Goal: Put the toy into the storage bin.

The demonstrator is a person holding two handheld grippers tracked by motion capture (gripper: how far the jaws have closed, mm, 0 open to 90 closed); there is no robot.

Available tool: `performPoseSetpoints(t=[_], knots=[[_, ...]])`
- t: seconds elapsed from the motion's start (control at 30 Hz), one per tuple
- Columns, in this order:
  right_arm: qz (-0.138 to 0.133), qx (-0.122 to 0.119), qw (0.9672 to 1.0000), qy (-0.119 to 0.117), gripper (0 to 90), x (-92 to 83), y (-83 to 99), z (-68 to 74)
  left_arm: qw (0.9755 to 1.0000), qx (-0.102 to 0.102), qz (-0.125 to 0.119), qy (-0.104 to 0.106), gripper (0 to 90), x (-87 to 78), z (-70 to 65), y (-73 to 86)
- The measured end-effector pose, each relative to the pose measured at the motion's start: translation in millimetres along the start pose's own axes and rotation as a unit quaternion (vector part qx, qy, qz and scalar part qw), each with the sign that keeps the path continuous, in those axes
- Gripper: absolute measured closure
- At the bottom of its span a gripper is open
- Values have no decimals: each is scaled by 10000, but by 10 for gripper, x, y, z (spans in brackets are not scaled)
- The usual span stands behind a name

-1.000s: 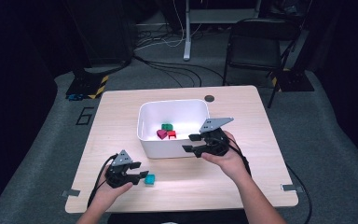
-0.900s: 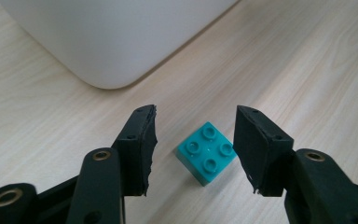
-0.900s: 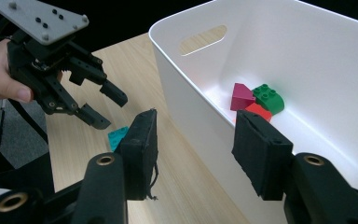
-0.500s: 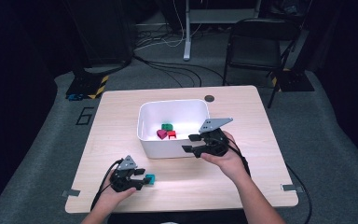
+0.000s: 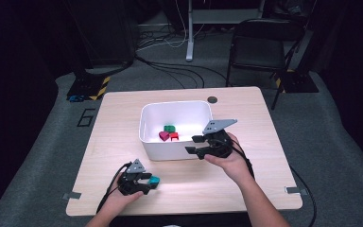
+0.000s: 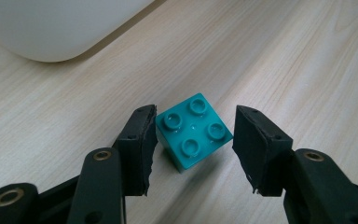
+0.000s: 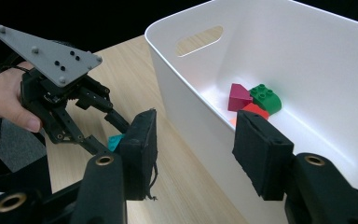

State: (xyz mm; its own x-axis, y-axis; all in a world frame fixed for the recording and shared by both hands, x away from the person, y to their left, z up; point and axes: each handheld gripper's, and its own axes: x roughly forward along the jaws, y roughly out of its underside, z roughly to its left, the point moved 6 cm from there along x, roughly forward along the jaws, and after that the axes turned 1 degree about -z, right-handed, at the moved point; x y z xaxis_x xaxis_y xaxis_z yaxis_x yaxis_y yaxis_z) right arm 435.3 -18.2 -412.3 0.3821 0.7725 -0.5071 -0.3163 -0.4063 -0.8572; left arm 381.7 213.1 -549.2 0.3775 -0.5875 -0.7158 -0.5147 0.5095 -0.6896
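A teal four-stud brick (image 6: 193,130) lies flat on the wooden table (image 5: 246,118), in front of the white bin (image 5: 175,104). My left gripper (image 5: 149,182) is low over the table with its jaws on either side of that brick. The jaws have just been opening: one pad (image 6: 140,140) touches a corner and the other stands off. My right gripper (image 5: 194,144) is open at the bin's near right corner, jaws astride the rim (image 7: 196,116) without pinching it. In the bin lie a green brick (image 7: 265,98), a magenta piece (image 7: 238,96) and a red piece (image 7: 256,111).
A small black disc (image 5: 212,100) sits at the table's far edge behind the bin. A folding chair (image 5: 264,42), a desk leg and cables stand on the floor beyond. Tape tabs mark the table's near corners.
My left gripper has sunk to the table and brought its jaws around the teal brick, which earlier lay just past its tips. The right gripper has not moved.
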Motion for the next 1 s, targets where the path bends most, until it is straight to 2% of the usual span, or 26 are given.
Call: performPoseSetpoints(t=[0.27,0.33,0.4,0.47,0.63,0.73,0.8,1.0], knots=[[15,23,10000,10,487,7,11,-5,10000,82,46,2,461,91,-57,-30],[13,29,10000,15,487,6,14,-10,9998,175,98,10,492,110,-69,-27],[18,31,10000,19,487,7,18,-12,9997,178,177,6,544,116,-80,-14],[23,43,10000,15,487,7,21,-13,9996,234,153,-10,568,111,-67,-14],[8,49,10000,19,487,2,20,-18,9998,130,163,-30,582,76,-32,4],[-7,48,10000,25,487,-3,17,-21,9996,160,186,-112,587,43,7,6],[-17,46,10000,29,487,-6,14,-21,9998,102,141,-86,587,24,17,-2],[-15,47,10000,30,487,-7,15,-23,9998,123,83,-155,587,-52,87,-49]])
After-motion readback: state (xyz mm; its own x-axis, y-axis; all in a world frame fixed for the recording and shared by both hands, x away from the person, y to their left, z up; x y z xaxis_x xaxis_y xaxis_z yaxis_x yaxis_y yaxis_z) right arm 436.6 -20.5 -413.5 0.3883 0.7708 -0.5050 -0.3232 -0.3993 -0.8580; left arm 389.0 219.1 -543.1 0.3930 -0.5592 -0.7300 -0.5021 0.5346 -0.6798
